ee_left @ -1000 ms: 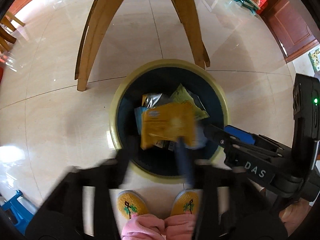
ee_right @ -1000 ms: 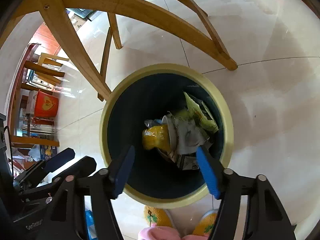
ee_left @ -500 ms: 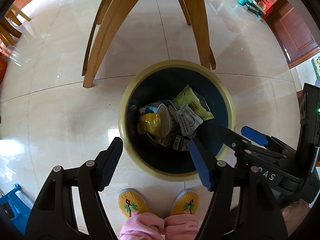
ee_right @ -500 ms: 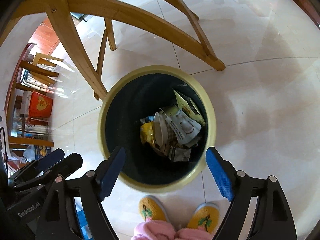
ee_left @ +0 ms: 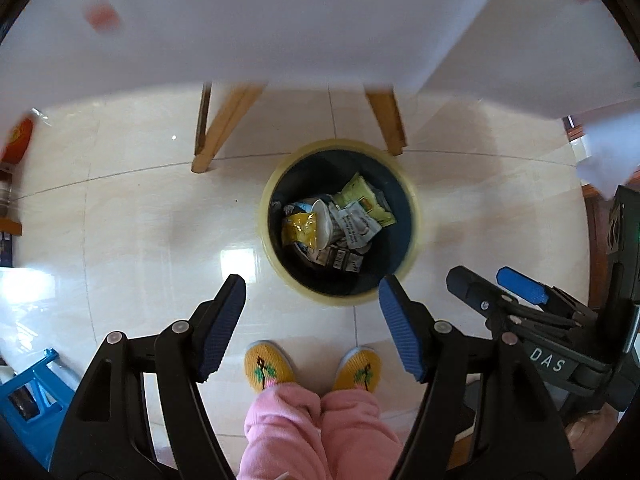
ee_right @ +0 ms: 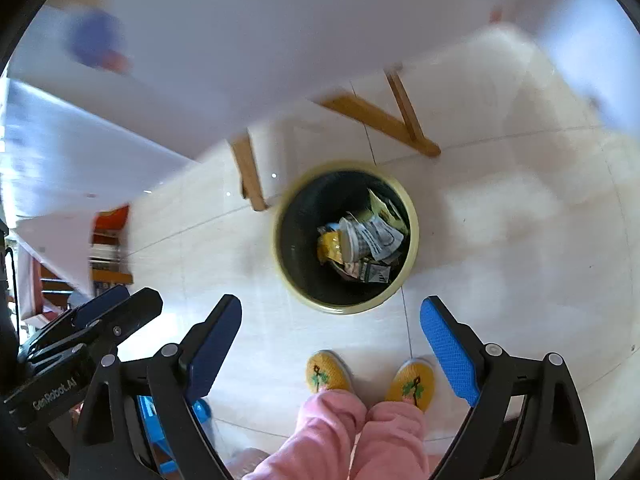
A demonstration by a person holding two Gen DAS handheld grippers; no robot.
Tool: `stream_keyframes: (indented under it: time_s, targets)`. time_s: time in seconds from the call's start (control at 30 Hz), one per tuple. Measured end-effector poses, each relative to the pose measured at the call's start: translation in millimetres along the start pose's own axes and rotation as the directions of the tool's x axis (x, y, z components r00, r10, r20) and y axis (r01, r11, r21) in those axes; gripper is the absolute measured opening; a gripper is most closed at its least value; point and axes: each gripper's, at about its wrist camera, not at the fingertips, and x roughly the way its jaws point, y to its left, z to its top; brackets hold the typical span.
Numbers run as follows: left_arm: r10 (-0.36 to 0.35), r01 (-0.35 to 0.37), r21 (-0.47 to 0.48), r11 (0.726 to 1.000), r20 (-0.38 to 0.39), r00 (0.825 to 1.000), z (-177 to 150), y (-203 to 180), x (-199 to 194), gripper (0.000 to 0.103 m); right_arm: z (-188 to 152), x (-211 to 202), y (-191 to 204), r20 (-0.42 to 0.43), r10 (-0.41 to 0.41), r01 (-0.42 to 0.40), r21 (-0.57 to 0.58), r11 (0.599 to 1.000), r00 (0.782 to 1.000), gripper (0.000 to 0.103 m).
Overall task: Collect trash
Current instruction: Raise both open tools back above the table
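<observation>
Below, mid-frame, the trash bin (ee_left: 414,216) on the floor holds the wrappers (ee_left: 332,226); left tool (ee_left: 312,320) and right tool (ee_right: 332,338) both gape wide, empty, nearer the bottom.

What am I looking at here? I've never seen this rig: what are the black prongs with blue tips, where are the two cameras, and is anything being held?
No robot: a person holds a two-finger gripper in each hand, and each gripper carries a fisheye camera looking forward along its fingers. The left wrist view shows the left gripper, its blue-padded fingers spread open with nothing between them. The right wrist view shows the right gripper, likewise open and empty. Each also appears at the edge of the other's picture.

Both cameras look down at a tiled floor. On it stands a round trash bin with a pale yellow rim, holding wrappers, among them a yellow packet and a white cup. Behind it are wooden table legs under a white tabletop. The person's yellow slippers are at the bottom.
</observation>
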Motion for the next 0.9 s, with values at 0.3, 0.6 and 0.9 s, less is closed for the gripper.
stream_keyframes:
  time_s: [0.3, 0.6, 0.9]
  targets:
    - [-0.013, 0.014, -0.007, 1.0, 0.067, 0.998, 3, -13, -141, 0.066, 7, -146, 46, 0.085, 0.023, -0.016, -0.09, 0.996, 0.996, 0.093]
    - [0.009, -0.015, 0.03, 0.999, 0.186, 0.983, 4, -33, -263, 0.066, 10, -254, 79, 0.176, 0.056, -0.021, -0.196, 0.98, 0.983, 0.093]
    - [0.061, -0.072, 0.026, 0.997, 0.31, 0.949, 16, -32, -356, 0.066, 22, -330, 95, 0.305, 0.116, -0.038, -0.252, 0.967, 0.945, 0.093]
